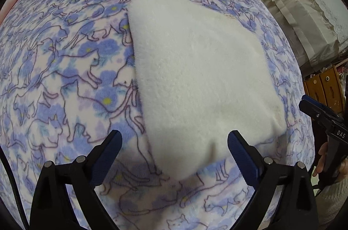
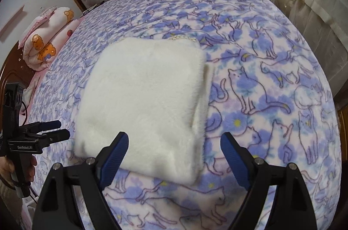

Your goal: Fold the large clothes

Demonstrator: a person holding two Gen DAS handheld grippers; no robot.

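Lying flat on the bed, one folded white garment (image 1: 202,77) made the landmark of the scene; it was fluffy, roughly square, with a lace trim at its far edge. Under it spread one blanket (image 1: 65,60) with blue flowers and cat outlines, covering the whole bed. Beyond the garment, to the far left in the right wrist view, one rolled pink quilt (image 2: 46,38) with bear prints rested at the head of the bed. To the far right of the garment stood furniture under one pale cloth cover (image 1: 289,3).

Two grippers were there, one in each hand. The left gripper (image 1: 175,143) pointed steeply down over the near edge of the garment, its jaws spread wide and nothing between the pads. The right gripper (image 2: 175,143) pointed down in the same manner at the near right corner of the garment, its jaws also spread wide and empty. Each gripper hovered just beside the other, with fingers of a hand (image 2: 8,169) wrapped around the handle.
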